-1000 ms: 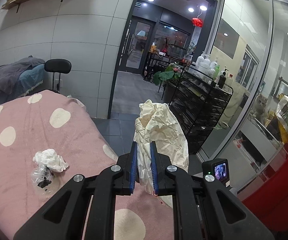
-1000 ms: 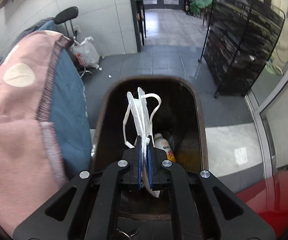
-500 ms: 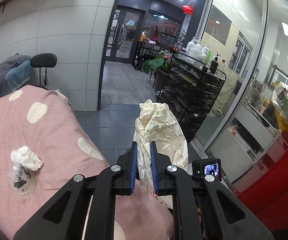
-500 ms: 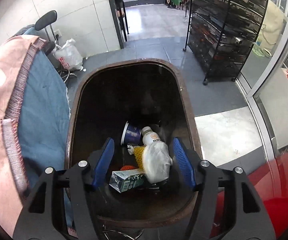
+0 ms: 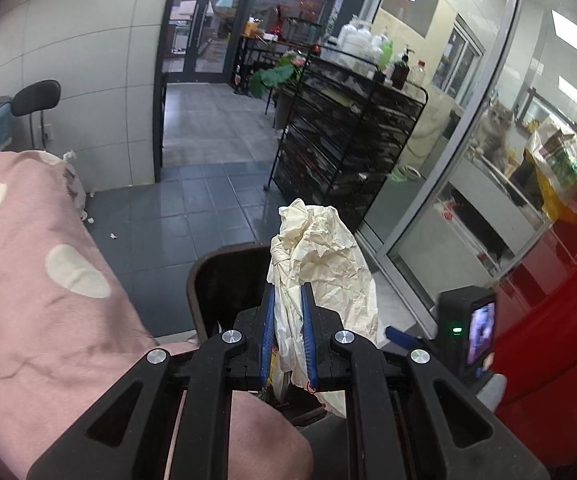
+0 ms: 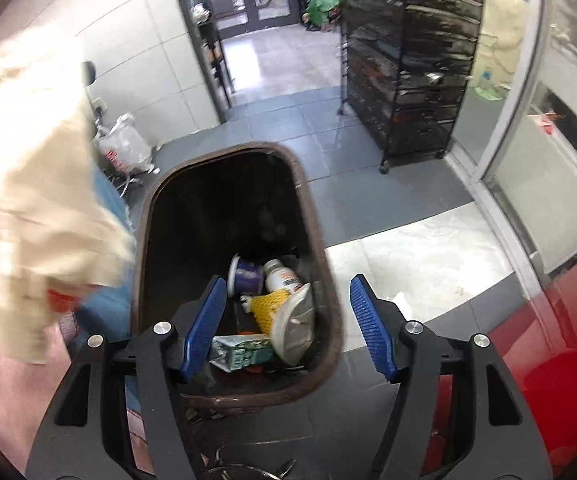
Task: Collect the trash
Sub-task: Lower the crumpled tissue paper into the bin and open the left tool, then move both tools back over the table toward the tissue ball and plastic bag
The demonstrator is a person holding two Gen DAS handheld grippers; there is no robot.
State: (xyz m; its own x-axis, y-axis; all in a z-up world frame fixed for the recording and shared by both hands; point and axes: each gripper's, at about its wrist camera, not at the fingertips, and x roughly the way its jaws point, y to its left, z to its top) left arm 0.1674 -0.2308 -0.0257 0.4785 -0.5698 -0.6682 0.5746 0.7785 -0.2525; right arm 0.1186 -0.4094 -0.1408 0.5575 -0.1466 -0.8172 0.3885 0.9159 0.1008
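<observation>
Beside pink bedding [image 5: 48, 248], left jaws pinch crumpled paper [image 5: 320, 248]; right jaws empty, spread over bin [image 6: 320, 216].

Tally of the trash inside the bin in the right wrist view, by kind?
Contents of the brown bin, as far as visible:
Purple cup: 1
White bottle: 1
Yellow foam net: 1
White face mask: 1
Green-and-white carton: 1
Total: 5
</observation>
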